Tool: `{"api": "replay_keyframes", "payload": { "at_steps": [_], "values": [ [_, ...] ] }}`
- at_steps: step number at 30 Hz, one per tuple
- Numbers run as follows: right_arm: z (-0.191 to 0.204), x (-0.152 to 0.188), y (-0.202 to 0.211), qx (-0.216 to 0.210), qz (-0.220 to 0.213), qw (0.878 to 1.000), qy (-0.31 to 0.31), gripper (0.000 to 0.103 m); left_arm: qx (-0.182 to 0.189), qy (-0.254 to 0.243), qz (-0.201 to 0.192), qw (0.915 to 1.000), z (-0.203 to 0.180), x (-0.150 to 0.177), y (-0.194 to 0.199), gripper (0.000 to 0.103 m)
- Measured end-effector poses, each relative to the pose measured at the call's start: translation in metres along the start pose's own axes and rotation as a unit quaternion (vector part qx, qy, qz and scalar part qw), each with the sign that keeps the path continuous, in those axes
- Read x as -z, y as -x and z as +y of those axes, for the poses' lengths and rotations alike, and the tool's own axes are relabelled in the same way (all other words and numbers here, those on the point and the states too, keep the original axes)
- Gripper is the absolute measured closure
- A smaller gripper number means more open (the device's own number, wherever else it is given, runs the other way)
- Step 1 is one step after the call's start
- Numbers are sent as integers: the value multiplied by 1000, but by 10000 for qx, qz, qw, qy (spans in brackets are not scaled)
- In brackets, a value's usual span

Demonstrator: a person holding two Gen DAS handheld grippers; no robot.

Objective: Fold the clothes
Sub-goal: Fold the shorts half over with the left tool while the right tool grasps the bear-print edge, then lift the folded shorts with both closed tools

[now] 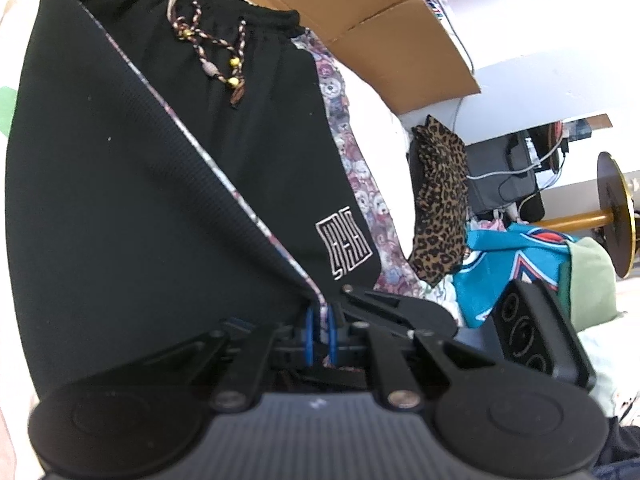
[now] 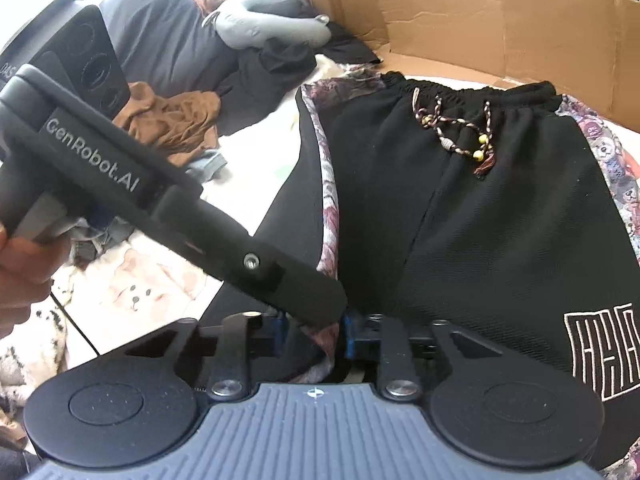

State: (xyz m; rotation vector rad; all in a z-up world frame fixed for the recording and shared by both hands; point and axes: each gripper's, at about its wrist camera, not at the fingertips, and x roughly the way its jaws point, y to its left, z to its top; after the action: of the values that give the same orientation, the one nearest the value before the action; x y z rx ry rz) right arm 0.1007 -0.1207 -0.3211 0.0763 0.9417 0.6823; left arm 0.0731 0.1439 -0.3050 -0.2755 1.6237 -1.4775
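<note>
Black shorts (image 1: 132, 184) lie on a light bed cover (image 2: 144, 284), partly folded, with both grippers closed on the cloth.

The shorts have a bear-print side stripe (image 1: 360, 184), a braided drawstring (image 2: 460, 140) at the waistband and a white square logo (image 1: 344, 248). The left gripper (image 1: 320, 332) pinches the folded hem between its blue pads. The right gripper (image 2: 316, 340) also holds cloth of the shorts between its fingers; the left device crosses in front of it. Behind the shorts stands a cardboard box (image 2: 500, 28). A brown garment (image 2: 172, 120) and a grey pillow (image 2: 160, 40) lie near.
</note>
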Motion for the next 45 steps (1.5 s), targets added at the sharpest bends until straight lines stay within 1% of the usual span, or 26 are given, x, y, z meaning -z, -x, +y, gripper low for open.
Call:
{"api": "replay_keyframes", "payload": {
  "at_steps": [2,3,4,5,7,10,12,17,22,25,30,35,41,43,45],
  "values": [
    [-1,2,2,80,-76,9999,74,89,-11,-60,-46,10000,-3,-1,1,94],
    [-3,2,4,94,-100,9999,69,101,-2,-74,-41,10000,-4,-3,1,95],
    [-5,3,6,101,-124,9999,53,102,15,-67,-29,10000,-4,-3,2,93],
    [-8,4,8,109,-148,9998,37,103,29,-54,-22,10000,-4,-4,3,91],
    [-10,3,13,122,-209,9997,38,103,28,-62,-14,10000,-5,-4,4,78],
    [-14,2,18,121,-266,9996,15,103,38,-132,-19,9999,-6,-4,8,75],
    [-17,4,23,134,-260,9996,-34,103,38,-127,-49,9999,-6,-4,11,74],
    [-34,9,37,272,-263,9989,-271,103,-190,-114,-122,9997,0,-4,15,73],
    [-59,18,56,549,-259,9961,-646,103,-456,-86,-96,9989,9,-1,10,73],
    [-74,24,67,714,-248,9933,-871,103,-549,-104,-40,9984,13,1,3,73],
    [-94,39,81,985,-237,9877,-1192,103,-630,-92,86,9979,18,3,-10,73],
    [-120,54,98,1330,-289,9790,-1519,103,-762,-157,251,9967,19,2,-30,73],
    [-145,69,111,1614,-340,9700,-1787,103,-935,-368,698,9925,9,-3,-60,73],
    [-154,76,114,1672,-347,9661,-1935,103,-1021,-420,839,9903,5,-4,-67,65],
    [-165,83,115,1693,-369,9606,-2173,103,-1131,-514,991,9873,-1,-6,-73,60]
  ]
}}
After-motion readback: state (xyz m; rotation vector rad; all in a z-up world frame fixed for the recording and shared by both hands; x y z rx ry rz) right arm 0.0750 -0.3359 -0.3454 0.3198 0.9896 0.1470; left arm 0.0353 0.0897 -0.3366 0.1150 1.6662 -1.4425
